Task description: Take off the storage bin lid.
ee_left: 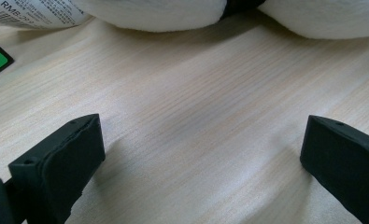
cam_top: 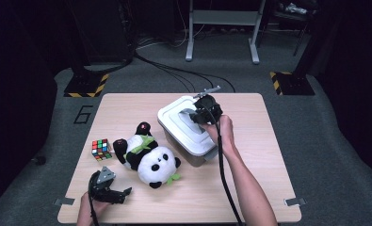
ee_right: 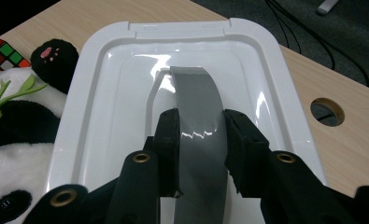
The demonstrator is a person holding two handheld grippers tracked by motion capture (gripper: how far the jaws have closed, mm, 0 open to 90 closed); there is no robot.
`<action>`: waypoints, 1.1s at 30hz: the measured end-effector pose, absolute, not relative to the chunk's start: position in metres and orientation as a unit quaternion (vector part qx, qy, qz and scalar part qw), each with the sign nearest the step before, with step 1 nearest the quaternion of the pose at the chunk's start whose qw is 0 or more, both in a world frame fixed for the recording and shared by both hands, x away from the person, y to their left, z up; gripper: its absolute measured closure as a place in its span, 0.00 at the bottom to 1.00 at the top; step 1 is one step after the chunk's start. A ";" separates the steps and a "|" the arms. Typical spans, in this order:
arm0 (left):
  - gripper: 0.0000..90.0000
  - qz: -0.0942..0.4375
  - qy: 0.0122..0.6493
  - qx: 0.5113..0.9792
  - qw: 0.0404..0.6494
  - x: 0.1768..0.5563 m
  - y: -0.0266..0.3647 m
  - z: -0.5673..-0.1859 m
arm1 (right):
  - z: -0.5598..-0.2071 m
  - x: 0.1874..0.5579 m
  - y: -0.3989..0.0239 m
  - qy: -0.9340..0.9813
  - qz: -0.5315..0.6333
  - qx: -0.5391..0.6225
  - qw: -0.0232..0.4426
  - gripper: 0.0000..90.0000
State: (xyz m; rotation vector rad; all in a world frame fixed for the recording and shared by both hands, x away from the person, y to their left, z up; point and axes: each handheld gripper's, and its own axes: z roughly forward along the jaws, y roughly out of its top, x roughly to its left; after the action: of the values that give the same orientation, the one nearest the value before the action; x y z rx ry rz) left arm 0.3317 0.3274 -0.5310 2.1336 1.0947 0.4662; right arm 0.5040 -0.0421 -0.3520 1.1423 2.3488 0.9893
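The right gripper (ee_right: 201,140) was clamped on the grey handle (ee_right: 198,107) arching over the white lid (ee_right: 102,93) of the box (cam_top: 193,155) at the table's (cam_top: 249,188) middle. The left gripper (cam_top: 109,190) rested on the near left edge, jaws spread and empty, just before the toy panda (cam_top: 150,157).

This is looking like a lab or recording studio. A lone wooden desk (cam_top: 127,106) is standing on grey carpet (cam_top: 311,127) in a dark room. Black cables (cam_top: 174,70) are trailing across the floor beyond the far edge, hazard-striped stand bases (cam_top: 85,84) are sitting off both far corners, and a metal frame (cam_top: 221,28) is standing behind.
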 end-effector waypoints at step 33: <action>0.00 0.179 0.420 0.822 0.340 0.332 0.328 -0.531 | -0.304 0.490 -0.075 0.815 0.366 0.395 0.216 0.74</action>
State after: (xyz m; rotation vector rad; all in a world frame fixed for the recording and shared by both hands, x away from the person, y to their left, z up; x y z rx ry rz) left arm 0.3317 0.3276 -0.5308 2.1394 1.0920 0.4661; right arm 0.4899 -0.0751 -0.3036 1.0952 2.2583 1.0141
